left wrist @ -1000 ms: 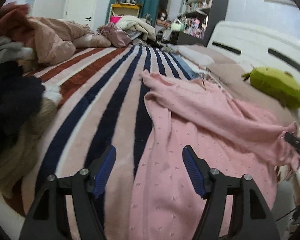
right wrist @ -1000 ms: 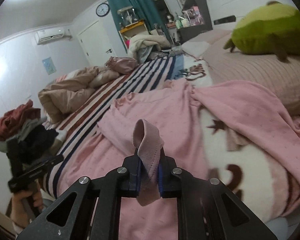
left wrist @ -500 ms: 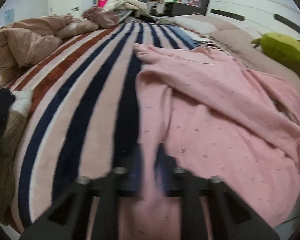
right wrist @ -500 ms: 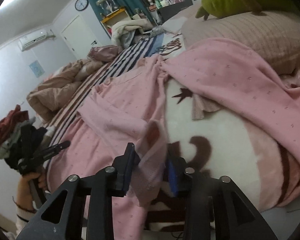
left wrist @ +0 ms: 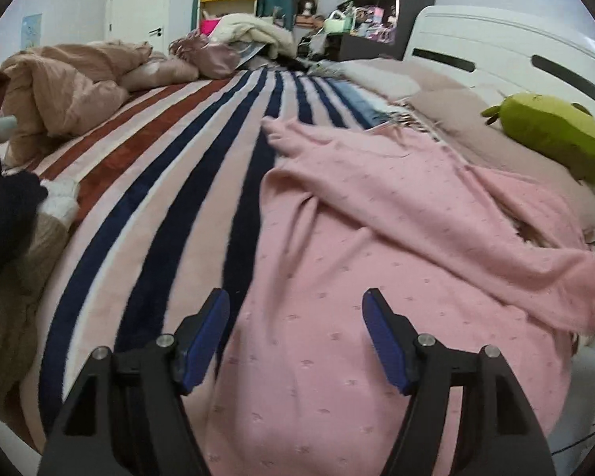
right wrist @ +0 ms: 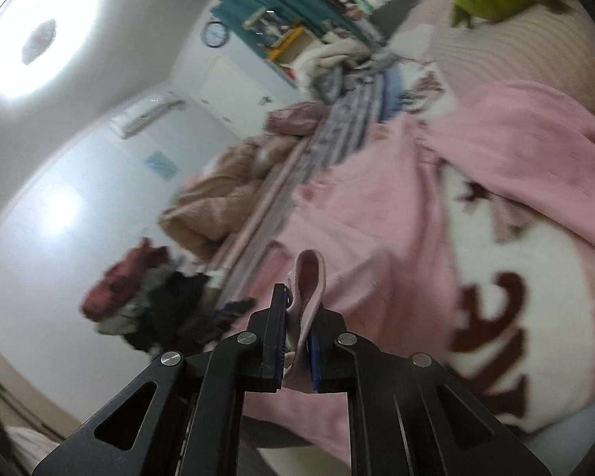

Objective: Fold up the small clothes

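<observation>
A pink knit sweater (left wrist: 357, 261) lies spread on the striped bed, one sleeve folded across its body. My left gripper (left wrist: 295, 333) is open and empty, hovering just above the sweater's lower hem. In the right wrist view the sweater (right wrist: 377, 214) lies ahead and my right gripper (right wrist: 299, 341) is shut on a pink cuff (right wrist: 309, 277) of the sweater, lifted above the bed. The view is tilted and blurred.
A striped blanket (left wrist: 170, 182) covers the bed. A pile of clothes (left wrist: 12, 214) sits at the left, a rumpled beige duvet (left wrist: 67, 79) at the back left. A green plush toy (left wrist: 551, 135) lies on the pillows by the white headboard (left wrist: 507, 59).
My left gripper closed near the hem half a second ago and now stands open again. My right gripper keeps the cuff and has tilted and swung upward.
</observation>
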A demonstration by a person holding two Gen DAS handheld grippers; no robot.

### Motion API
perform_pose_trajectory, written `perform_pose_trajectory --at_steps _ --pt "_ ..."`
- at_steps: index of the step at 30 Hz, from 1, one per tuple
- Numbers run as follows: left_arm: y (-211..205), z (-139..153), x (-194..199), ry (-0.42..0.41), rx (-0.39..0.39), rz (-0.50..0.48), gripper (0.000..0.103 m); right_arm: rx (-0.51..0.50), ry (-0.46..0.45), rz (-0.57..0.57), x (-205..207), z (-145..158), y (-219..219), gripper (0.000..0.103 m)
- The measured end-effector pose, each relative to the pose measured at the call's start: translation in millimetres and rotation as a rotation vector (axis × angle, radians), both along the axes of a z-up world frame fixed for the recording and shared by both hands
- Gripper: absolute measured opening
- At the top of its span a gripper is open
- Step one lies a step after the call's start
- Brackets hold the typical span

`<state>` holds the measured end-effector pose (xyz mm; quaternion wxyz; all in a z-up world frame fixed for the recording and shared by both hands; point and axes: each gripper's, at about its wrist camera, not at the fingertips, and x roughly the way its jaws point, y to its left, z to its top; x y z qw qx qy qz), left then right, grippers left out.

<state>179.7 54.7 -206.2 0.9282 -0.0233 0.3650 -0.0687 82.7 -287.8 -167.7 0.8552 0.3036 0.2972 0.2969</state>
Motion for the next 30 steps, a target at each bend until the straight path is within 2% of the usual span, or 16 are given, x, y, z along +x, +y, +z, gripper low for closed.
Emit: perform_pose_trajectory --at_steps 2,4,6,8,11,17,21,23,24,25,30 --pt "-4 6 -2 -0.003 -0.039 -0.033 0.066 0.058 -0.045 0.049 1 16 8 0.004" --pt "-11 9 -3 0.012 -0.144 -0.111 0.066 0.072 -0.079 0.076 0 28 15 0.004" --pt "-19 8 2 0.033 -0.244 -0.172 0.068 0.024 -0.107 0.074 -2 36 23 0.004" --pt "-31 -1 12 0.093 -0.34 -0.226 0.068 -0.029 -0.111 0.053 -4 36 27 0.004" --pt "-47 -14 22 0.157 -0.479 -0.29 0.068 -0.013 -0.111 0.059 -7 32 26 0.004" --pt "-75 -25 33 0.221 -0.664 -0.342 0.068 -0.024 -0.19 0.071 -18 48 15 0.004" --pt "-76 -33 49 0.251 -0.814 -0.278 0.067 -0.039 -0.213 0.068 -20 54 8 0.004" --pt "-74 -36 55 0.26 -0.858 -0.243 0.041 -0.038 -0.211 0.063 -22 53 5 0.004" --pt "-74 -37 56 0.266 -0.862 -0.237 0.015 -0.04 -0.206 0.059 -22 51 3 0.004" --pt "-73 -37 58 0.269 -0.846 -0.226 0.001 -0.042 -0.198 0.053 -22 48 1 0.004" --pt "-48 -19 49 0.172 -0.679 -0.149 0.001 -0.069 -0.109 0.008 -20 21 -8 0.004"
